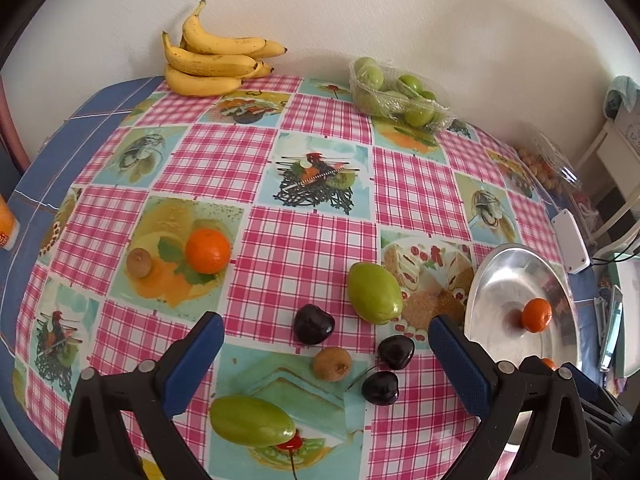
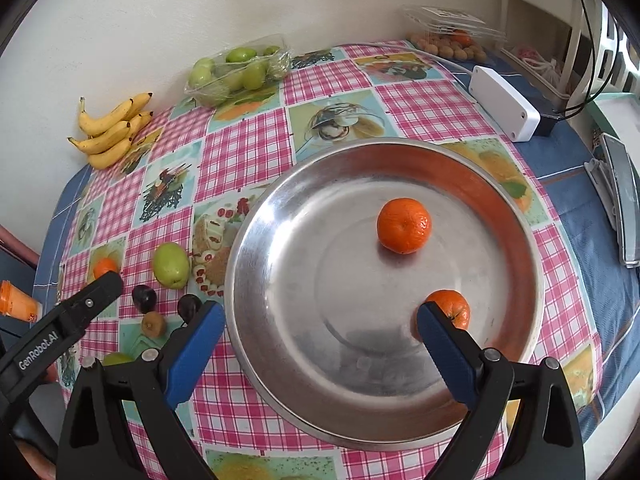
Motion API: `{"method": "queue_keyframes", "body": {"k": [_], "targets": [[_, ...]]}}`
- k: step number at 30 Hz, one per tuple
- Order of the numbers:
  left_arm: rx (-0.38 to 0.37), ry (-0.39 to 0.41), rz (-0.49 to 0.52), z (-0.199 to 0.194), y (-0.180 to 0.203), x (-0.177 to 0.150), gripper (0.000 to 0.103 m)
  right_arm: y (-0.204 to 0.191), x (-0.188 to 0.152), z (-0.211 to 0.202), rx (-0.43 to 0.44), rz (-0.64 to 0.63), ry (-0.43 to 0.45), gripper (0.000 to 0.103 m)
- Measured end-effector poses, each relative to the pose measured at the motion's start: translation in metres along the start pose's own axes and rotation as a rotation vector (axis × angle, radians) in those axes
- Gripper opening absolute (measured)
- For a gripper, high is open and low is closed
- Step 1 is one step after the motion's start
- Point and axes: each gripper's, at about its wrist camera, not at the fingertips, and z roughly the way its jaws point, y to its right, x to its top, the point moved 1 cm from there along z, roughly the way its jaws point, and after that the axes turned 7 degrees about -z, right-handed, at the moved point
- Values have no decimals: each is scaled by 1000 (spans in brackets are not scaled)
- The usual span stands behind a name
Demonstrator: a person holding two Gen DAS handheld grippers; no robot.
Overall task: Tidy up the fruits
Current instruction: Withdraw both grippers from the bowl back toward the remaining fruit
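A round metal tray (image 2: 280, 216) holds two tangerines, one in the middle (image 2: 404, 225) and one near the front (image 2: 452, 307). My right gripper (image 2: 320, 320) is open and empty above the tray. My left gripper (image 1: 326, 336) is open and empty above loose fruit on the checked tablecloth: three dark cherries (image 1: 314, 324), a small brown fruit (image 1: 332, 363), two green fruits (image 1: 374, 293) (image 1: 252, 420). Another tangerine (image 1: 208, 250) and a small brown fruit (image 1: 139, 263) lie further left. The tray also shows in the left wrist view (image 1: 492, 280).
Bananas (image 1: 212, 60) and a wrapped pack of green fruit (image 1: 396, 94) lie by the back wall. A white box (image 2: 504, 108) and a clear punnet of small fruit (image 2: 452, 40) sit at the right. An orange cup (image 2: 16, 300) stands at the left edge.
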Motion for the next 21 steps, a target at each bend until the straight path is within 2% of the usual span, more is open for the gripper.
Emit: {"method": "queue_keyframes", "body": {"k": [4,12,16,21], "targets": [[-22,4,-1,-8,-12,2,103,-3,-5,2,30,10,-13,97],[22,-23,-19,-16,-40,-1,103,-16,-11,2,26,-10,-37,97],[11,-70,-86,-12,-59,-7,103,-31,-14,1,42,-32,-46,97],[5,-128,-169,-6,-80,-17,102,-61,-21,0,106,-73,-62,97]]}}
